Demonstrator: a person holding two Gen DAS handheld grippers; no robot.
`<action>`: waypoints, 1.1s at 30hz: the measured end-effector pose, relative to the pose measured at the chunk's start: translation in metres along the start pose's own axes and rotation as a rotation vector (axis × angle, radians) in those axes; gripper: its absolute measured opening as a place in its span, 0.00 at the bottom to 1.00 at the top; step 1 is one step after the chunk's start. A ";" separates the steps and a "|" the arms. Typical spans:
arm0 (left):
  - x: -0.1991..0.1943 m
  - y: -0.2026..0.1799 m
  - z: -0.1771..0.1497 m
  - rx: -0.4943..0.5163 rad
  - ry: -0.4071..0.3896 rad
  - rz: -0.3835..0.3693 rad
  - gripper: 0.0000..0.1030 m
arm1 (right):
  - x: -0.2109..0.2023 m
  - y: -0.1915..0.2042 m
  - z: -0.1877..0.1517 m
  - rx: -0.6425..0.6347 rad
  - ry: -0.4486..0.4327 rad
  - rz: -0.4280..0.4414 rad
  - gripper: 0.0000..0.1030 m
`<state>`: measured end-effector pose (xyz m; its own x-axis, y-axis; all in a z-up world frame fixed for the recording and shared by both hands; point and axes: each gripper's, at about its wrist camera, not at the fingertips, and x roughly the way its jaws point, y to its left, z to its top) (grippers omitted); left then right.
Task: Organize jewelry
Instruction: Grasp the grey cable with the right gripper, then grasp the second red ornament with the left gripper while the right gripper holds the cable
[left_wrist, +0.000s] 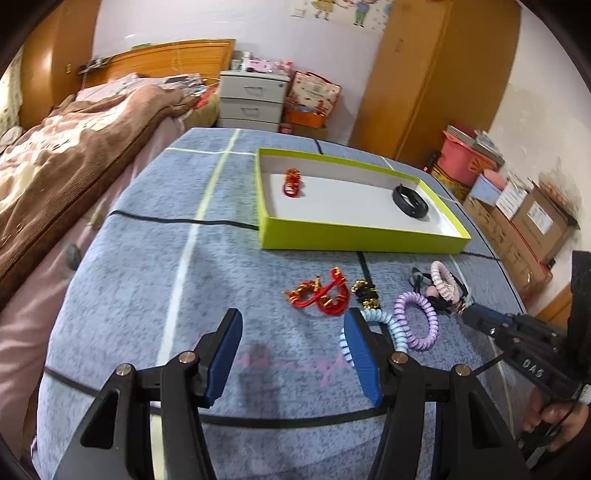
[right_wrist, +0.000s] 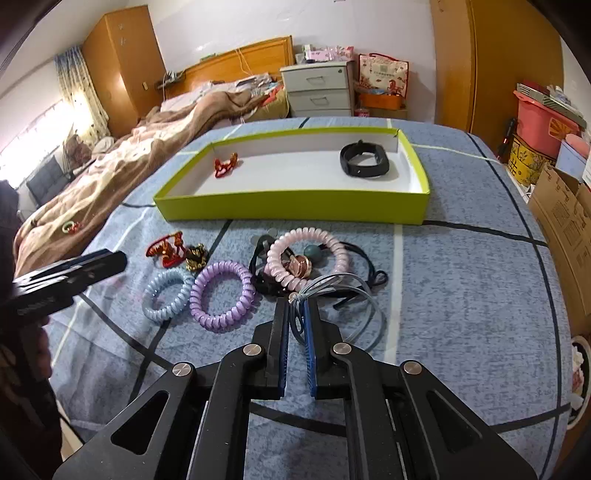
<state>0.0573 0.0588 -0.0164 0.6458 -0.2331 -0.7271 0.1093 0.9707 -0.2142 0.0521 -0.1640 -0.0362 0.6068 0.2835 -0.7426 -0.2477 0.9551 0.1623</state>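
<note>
The table (right_wrist: 461, 280) carries a blue-grey cloth with black and white lines. Its far edge runs behind the green box (right_wrist: 295, 208), and on the right side the cloth edge falls toward cardboard cartons (right_wrist: 569, 229). On the left a bed (right_wrist: 110, 173) with a brown blanket stands just beside the table. From the jewelry pile toward 3 o'clock, in the right wrist view, the cloth is free. In the left wrist view the cloth toward 9 o'clock is free as well.

The right claw (right_wrist: 295, 314) is closed on a grey-blue cord loop (right_wrist: 354, 295); the cord passes between its blue pads and curls out toward 2 o'clock. The left claw (left_wrist: 291, 332) stands wide and holds nothing. Its right pad is just in front of the pale blue spiral band (left_wrist: 384, 325); whether it touches it I cannot tell.

The pile lies between the claws and the box: a purple spiral band (right_wrist: 221, 295), a pink spiral band (right_wrist: 306, 254), red-and-gold pieces (right_wrist: 170, 251). In the box lie a black wristband (right_wrist: 364, 158) at 1 o'clock and a red bracelet (right_wrist: 225, 166) at 11 o'clock.

On the right claw's body, seen from the left wrist, stand the letters "DAS".
</note>
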 end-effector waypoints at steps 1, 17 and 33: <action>0.003 -0.002 0.002 0.008 0.005 0.005 0.58 | -0.003 -0.001 0.000 0.002 -0.009 0.000 0.08; 0.039 -0.021 0.015 0.099 0.070 0.095 0.58 | -0.015 -0.007 0.007 0.017 -0.047 0.014 0.08; 0.045 -0.036 0.014 0.158 0.088 0.040 0.34 | -0.007 -0.007 0.010 0.015 -0.040 0.023 0.08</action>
<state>0.0928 0.0145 -0.0323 0.5840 -0.1916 -0.7888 0.2064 0.9749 -0.0840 0.0569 -0.1715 -0.0251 0.6308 0.3086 -0.7119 -0.2506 0.9494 0.1895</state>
